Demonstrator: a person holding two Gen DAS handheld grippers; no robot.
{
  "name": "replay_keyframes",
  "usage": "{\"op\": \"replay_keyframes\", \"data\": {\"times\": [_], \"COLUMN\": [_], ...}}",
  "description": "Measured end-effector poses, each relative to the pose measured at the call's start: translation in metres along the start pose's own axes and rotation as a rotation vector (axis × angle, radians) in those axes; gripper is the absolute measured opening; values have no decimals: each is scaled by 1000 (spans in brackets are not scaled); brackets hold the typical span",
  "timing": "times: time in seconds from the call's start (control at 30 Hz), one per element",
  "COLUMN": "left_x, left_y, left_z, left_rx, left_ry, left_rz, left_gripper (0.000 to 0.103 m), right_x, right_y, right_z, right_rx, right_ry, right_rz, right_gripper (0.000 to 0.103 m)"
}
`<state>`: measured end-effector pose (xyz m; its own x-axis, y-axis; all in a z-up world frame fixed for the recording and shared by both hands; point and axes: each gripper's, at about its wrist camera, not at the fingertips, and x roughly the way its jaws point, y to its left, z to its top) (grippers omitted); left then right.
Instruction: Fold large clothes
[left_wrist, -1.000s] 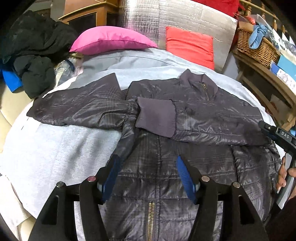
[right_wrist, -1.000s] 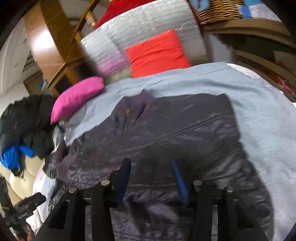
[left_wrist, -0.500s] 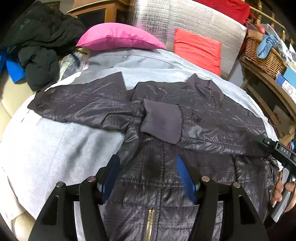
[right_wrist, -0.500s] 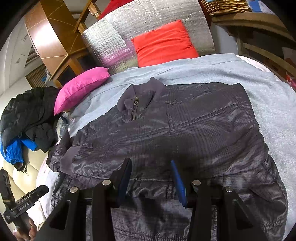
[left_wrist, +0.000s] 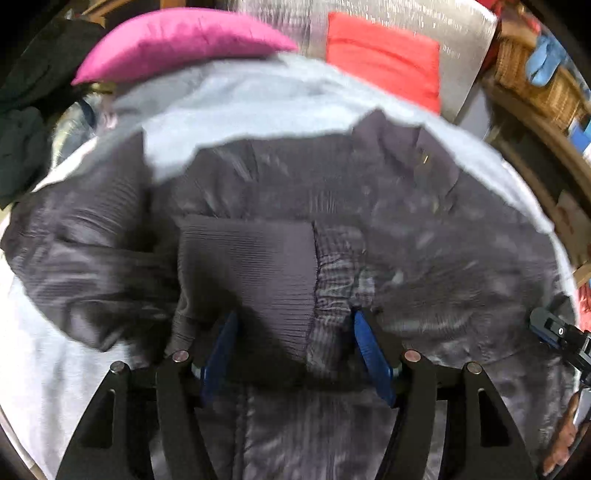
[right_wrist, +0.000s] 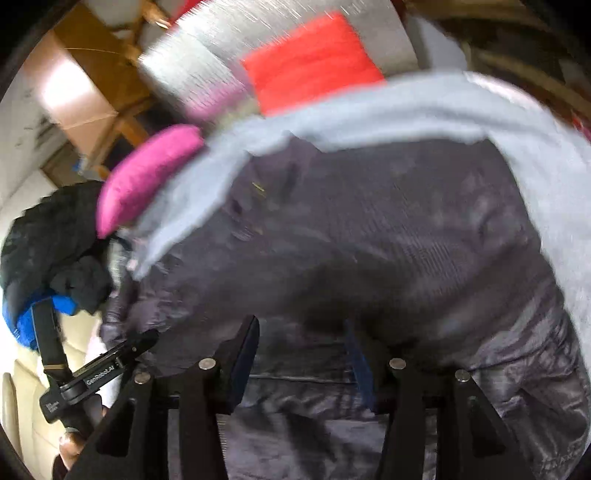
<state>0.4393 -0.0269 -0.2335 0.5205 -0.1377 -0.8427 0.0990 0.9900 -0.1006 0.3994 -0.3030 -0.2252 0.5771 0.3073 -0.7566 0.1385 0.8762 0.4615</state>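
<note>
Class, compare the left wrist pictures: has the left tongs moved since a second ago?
Yes. The left tongs have closed in on the jacket's ribbed cuff, which looms larger; the pink pillow sits higher in the view.

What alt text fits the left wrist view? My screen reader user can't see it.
A dark quilted jacket lies spread on a grey blanket, one sleeve folded across its chest, the ribbed cuff between the open left tongs. A pink pillow and a red cushion sit behind; the picture is motion-blurred.
</note>
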Motion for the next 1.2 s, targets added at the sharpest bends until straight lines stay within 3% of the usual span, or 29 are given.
{"op": "replay_keyframes", "data": {"times": [0.13, 0.27, 0.3, 0.37, 0.47, 0.57, 0.67, 0.9, 1.03, 1.2], "left_x": [-7, -58, -73, -96, -110, -95, -77, -35, -25, -11], "left_y": [-5, 29, 48, 93, 173, 249, 301, 337, 345, 366], "left_z": [3, 5, 7, 7, -4, -21, -35, -25, -10, -9], "left_rx": [43, -18, -56, -170, -404, -633, -786, -902, -889, -951], "left_ry": [4, -131, -171, -234, -283, -227, -199, -183, -202, -217], "left_rz": [-2, -51, -42, -21, 8, -6, -44, -112, -101, -117], "left_gripper": [70, 71, 73, 91, 96, 96, 95, 94, 86, 50], "right_x": [-5, -21, -26, -30, -32, -28, -23, -11, -8, -8], "right_y": [-2, 1, 5, 12, 24, 32, 36, 29, 26, 26], "right_z": [5, 6, 4, 0, -6, -12, -14, -10, -9, -8], "right_rx": [8, 8, -7, -34, -72, -120, -143, -125, -122, -121], "right_ry": [-2, -60, -77, -89, -90, -85, -77, -69, -67, -78], "right_rz": [46, 133, 148, 162, 171, 147, 129, 104, 99, 102], "right_gripper": [52, 55, 57, 59, 59, 59, 59, 59, 59, 59]}}
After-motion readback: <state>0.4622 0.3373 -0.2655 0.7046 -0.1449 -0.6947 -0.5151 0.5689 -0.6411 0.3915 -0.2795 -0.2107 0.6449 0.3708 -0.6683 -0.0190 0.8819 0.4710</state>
